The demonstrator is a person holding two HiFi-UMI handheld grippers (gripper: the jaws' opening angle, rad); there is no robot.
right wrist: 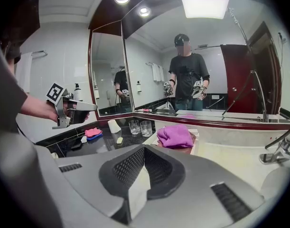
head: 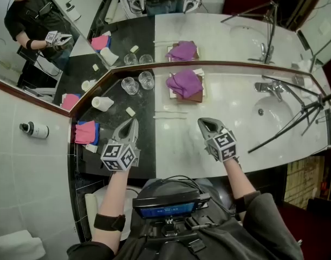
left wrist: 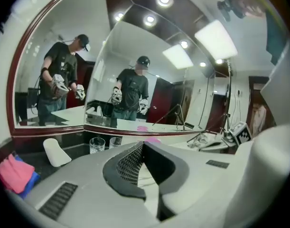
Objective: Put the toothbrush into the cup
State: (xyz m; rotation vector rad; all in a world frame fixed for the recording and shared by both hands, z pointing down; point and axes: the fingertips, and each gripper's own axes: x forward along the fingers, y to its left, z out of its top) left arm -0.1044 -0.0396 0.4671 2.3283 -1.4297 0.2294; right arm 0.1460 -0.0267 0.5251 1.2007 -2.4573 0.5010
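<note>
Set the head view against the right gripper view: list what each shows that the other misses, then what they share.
Head view only: the right gripper from above, with its marker cube, and the blue-screened device on the person's chest. Right gripper view only: the ceiling lights and, up close, that gripper's jaws, shut with nothing between them. Both: the two glasses, the purple cloth, the pink cloth and the left gripper.
</note>
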